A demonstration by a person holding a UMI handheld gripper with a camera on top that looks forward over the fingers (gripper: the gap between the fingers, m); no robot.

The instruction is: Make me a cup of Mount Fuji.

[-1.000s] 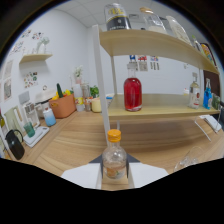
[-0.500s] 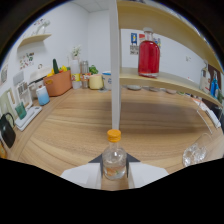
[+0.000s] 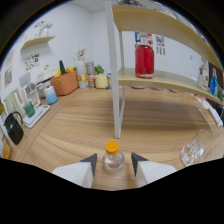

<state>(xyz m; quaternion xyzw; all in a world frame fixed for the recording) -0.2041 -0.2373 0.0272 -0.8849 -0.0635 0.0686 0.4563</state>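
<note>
The gripper [image 3: 113, 161] clamps a small bottle [image 3: 113, 161] between its fingers; smooth, light, likely slippery, best held mid-body.

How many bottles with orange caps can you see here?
1: the orange-capped bottle sits between the fingers of the hand-held gripper, in front of the white shelf post. Others could hide among the far clutter.

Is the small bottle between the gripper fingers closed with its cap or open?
Closed: the small bottle stands upright between the fingers of the gripper, and its orange cap sits on the neck.
</note>
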